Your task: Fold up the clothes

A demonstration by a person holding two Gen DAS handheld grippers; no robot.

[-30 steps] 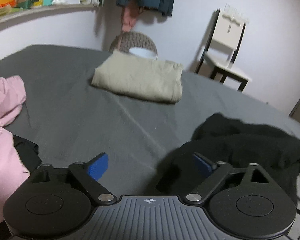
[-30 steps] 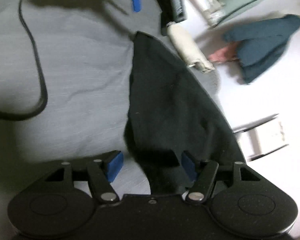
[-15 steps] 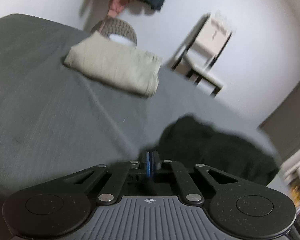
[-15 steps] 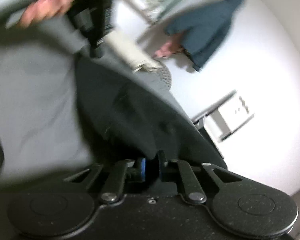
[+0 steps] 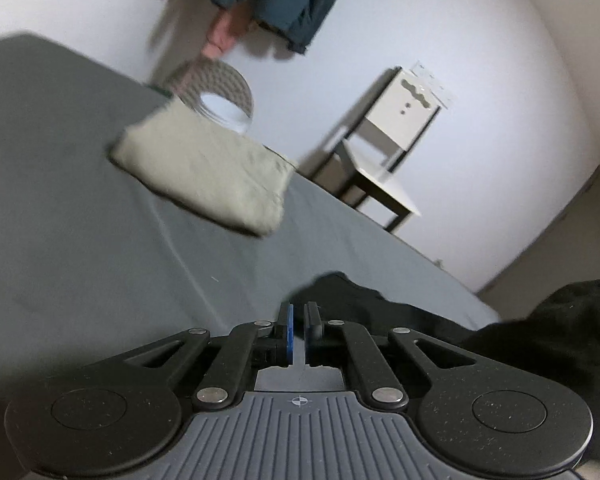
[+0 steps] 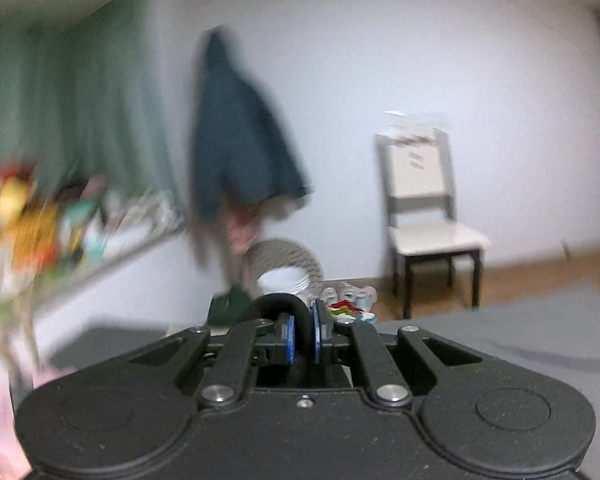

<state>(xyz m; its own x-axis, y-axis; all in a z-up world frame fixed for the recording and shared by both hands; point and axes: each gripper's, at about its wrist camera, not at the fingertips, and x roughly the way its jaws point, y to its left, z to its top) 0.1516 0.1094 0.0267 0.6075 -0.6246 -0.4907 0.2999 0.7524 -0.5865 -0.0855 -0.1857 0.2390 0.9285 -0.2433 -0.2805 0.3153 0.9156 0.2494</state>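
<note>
Clearly the grey bed [image 5: 100, 240] is the working surface, wide and flat enough to spread a garment. On its far part lies a folded beige garment [image 5: 204, 172], put aside near the edge, I think so that it leaves the middle free. The black garment [image 5: 540, 332] is the piece in hand now: in the left view it lies crumpled near the gripper and runs off to the right. The left gripper [image 5: 298, 328] has its jaws almost together with only a thin gap, and I cannot tell if cloth is inside. The right gripper [image 6: 303, 336] is raised toward the wall and the chair [image 6: 428, 216], its blue pads pressed on a dark fold of fabric, probably to lift that corner and shake the garment open.
</note>
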